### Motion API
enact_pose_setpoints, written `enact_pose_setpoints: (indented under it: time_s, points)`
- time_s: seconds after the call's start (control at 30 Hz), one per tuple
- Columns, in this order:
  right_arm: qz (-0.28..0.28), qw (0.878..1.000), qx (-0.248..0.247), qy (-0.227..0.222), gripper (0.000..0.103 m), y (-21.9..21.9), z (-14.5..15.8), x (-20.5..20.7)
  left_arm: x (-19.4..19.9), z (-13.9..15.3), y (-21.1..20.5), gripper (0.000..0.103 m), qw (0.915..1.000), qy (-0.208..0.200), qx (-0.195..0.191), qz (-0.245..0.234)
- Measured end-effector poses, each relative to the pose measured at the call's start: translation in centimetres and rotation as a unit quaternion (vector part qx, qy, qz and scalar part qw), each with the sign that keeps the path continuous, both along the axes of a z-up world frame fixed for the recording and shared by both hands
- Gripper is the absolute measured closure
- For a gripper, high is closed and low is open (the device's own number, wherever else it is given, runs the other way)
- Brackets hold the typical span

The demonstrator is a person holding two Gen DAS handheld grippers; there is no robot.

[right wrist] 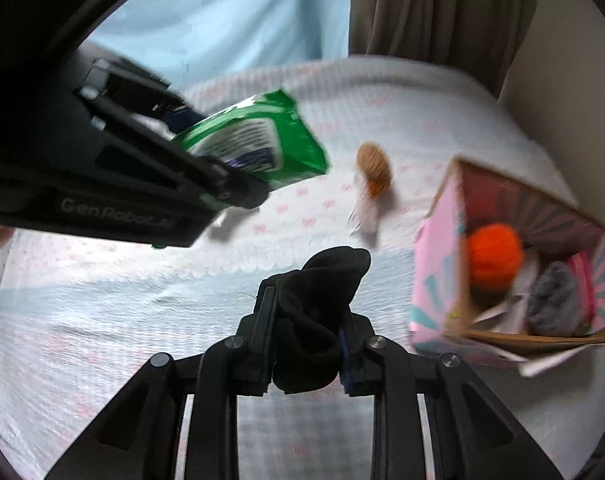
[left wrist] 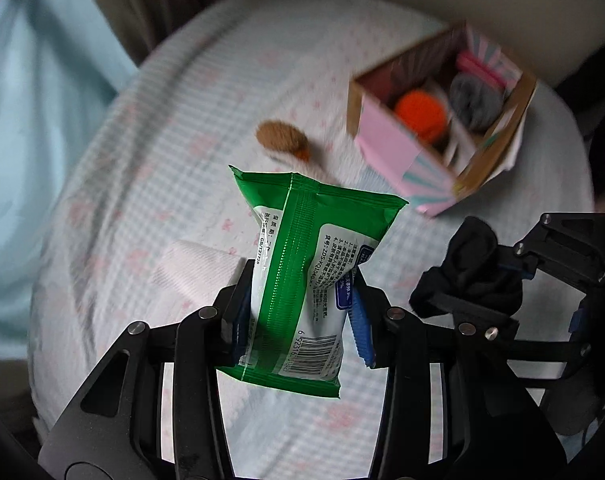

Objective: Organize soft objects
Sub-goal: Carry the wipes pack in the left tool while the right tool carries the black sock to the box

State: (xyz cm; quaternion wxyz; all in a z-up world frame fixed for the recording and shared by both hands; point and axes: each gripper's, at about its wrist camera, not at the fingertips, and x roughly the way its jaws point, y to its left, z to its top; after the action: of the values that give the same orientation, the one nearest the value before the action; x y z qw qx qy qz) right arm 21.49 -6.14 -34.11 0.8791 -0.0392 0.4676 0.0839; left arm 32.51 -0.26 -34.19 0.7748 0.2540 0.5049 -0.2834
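Left tool (left wrist: 298,300) grips a green wipes pack (left wrist: 302,276) upright between its blue pads; right tool (right wrist: 306,344), closed tight, pinches a bunched black sock (right wrist: 314,312). Both hang above a bed (left wrist: 150,152) with pale checked bedding. An open pink box (left wrist: 398,152) sits on the bed to the right, already holding an orange ball (left wrist: 420,114) and a grey ball (left wrist: 474,100). A brown plush (left wrist: 280,136) lies on the bedding between pack and box. Likely step: carry both to the box. Best done one tool at a time, releasing low inside. The pack looks glossy and slightly squeezed; the sock is limp and crumpled.
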Motion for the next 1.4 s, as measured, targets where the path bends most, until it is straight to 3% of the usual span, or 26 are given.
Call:
enact_pose_setpoints:
  time_s: [0.2,0.47,0.6,0.8,1.0,1.17,1.4]
  points:
    - [-0.011,1.000,0.005,-0.029,0.080,-1.7,6.8,-3.2,-4.7,6.5,-0.2,0.065,0.9989,-0.045,-0.008,0.008]
    - [-0.045,0.998,0.033,-0.044,0.080,-5.6,13.5,-5.4,-9.4,12.4,-2.9,0.065,0.9949,-0.076,-0.062,0.023]
    - [-0.073,0.995,0.051,-0.050,0.080,-8.9,16.1,-6.1,-10.9,13.6,-4.9,0.065,0.9933,-0.093,-0.060,0.033]
    - [-0.085,0.993,0.055,-0.057,0.080,-13.8,19.6,-6.2,-12.0,13.8,-8.4,0.065,0.9913,-0.066,-0.078,0.083]
    - [-0.063,0.995,0.057,-0.047,0.080,-18.4,20.3,-4.2,-10.2,13.9,-11.8,0.065,0.9837,-0.048,-0.102,0.140]
    - [-0.055,0.995,0.070,-0.033,0.080,-23.7,19.3,-1.3,-7.4,13.1,-17.6,0.065,0.9830,-0.042,-0.095,0.151]
    - [-0.038,0.996,0.077,0.013,0.080,-28.9,15.9,3.4,-3.4,9.2,-23.6,0.065,0.9790,-0.010,-0.097,0.179]
